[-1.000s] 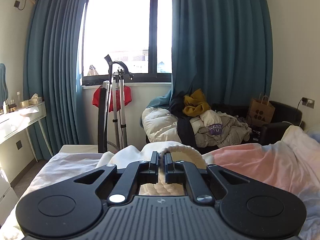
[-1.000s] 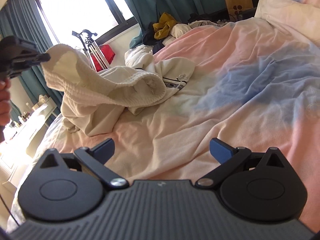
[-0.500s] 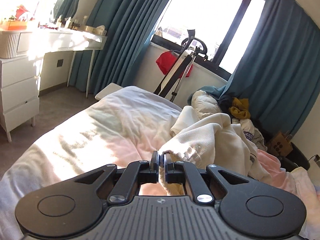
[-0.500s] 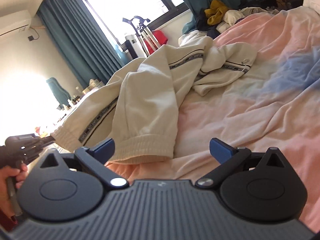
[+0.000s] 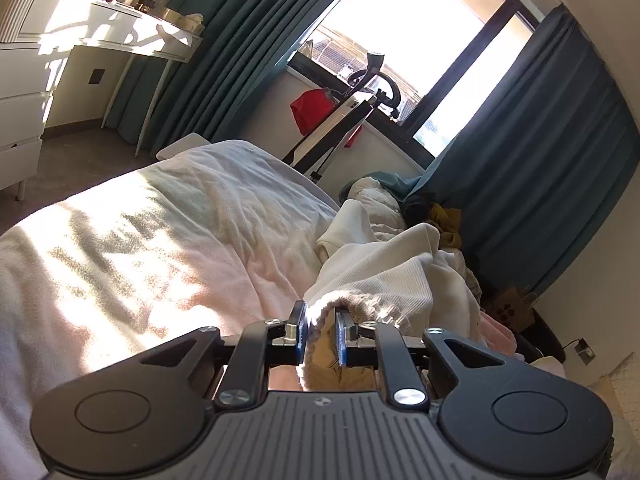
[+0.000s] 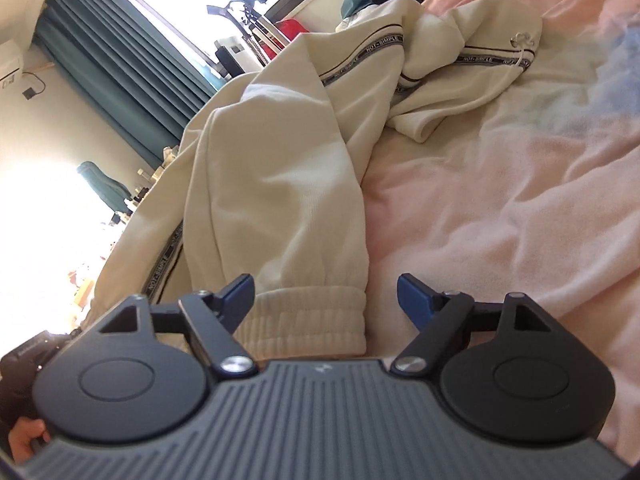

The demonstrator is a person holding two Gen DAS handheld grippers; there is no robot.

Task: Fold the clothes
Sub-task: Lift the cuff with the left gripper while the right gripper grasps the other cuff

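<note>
Step in hand, by my read: laying out the cream track pants (image 6: 280, 168) on the bed (image 6: 500, 184) before any fold – they're still bunched at the far end, legs twisted. Left gripper (image 5: 319, 332) has its jaws nearly closed w/ a ribbed cuff (image 5: 352, 304) pinched between the blue pads (image 5: 301, 338); a small gap shows, so grip looks light, maybe letting go – can't tell which. Right gripper (image 6: 326, 300) is spread wide, holding nothing, straddling the other leg's cuff (image 6: 308, 320) which lies flat on the pink sheet.

Next move prob calls for the right to drop and close on that cuff, then both cuffs pulled apart and level to straighten the legs.

Hard to make out: waistband end is buried in the crumple; left gripper body at the right view's lower-left edge is dark and cut off; sun glare wipes out the desk (image 5: 120, 40) side
</note>
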